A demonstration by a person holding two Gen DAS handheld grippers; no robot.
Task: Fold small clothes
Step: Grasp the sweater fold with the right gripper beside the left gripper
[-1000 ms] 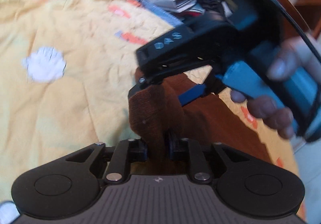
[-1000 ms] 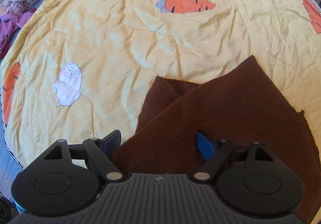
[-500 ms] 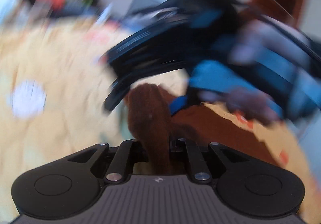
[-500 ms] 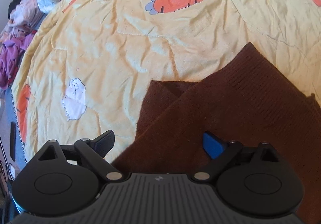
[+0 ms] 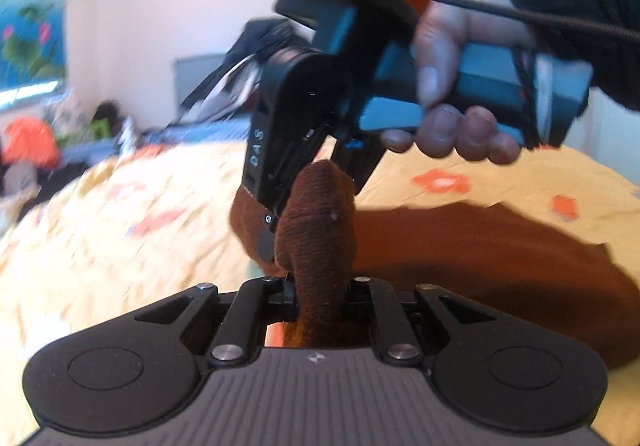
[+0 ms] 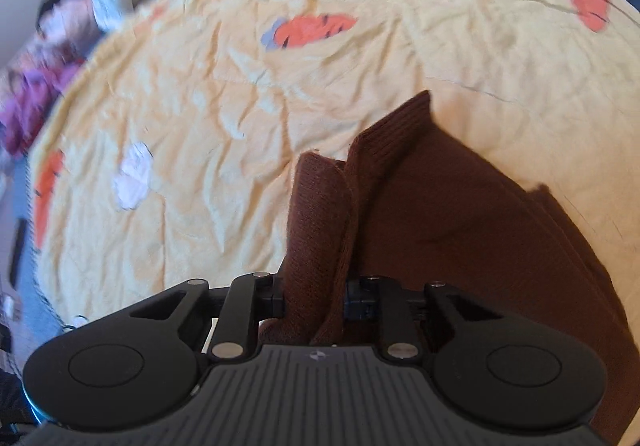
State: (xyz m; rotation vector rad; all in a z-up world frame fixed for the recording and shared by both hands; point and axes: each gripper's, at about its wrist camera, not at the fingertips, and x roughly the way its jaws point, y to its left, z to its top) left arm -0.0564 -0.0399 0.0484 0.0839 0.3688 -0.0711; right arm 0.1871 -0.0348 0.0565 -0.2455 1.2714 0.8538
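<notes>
- While both grippers sit at the same edge of the brown knit garment (image 6: 460, 230), each has a bunch of it pinched between its jaws.
- Left gripper (image 5: 320, 294): jaws nearly together, clamped on a thick roll of the brown knit that rises up in front of its camera.
- Right gripper (image 6: 316, 300): jaws have just been closing and now press on a gathered fold of the garment, cloth bunched between the fingers.
- In the left wrist view the right gripper (image 5: 280, 222) points steeply down into the cloth just beyond the left one; a hand (image 5: 452, 94) in a dark sleeve (image 5: 576, 18) grips its blue handle.
- Garment: held edge is lifted, the rest trails down onto the yellow bedspread (image 6: 200, 106) with the orange and white cartoon print. A ribbed hem corner sticks up on the far side in the right wrist view.
- Pile of other clothes (image 6: 72, 18) lies at the bedspread's far left edge, well apart from the brown one.
- Background in the left view is motion-blurred.
</notes>
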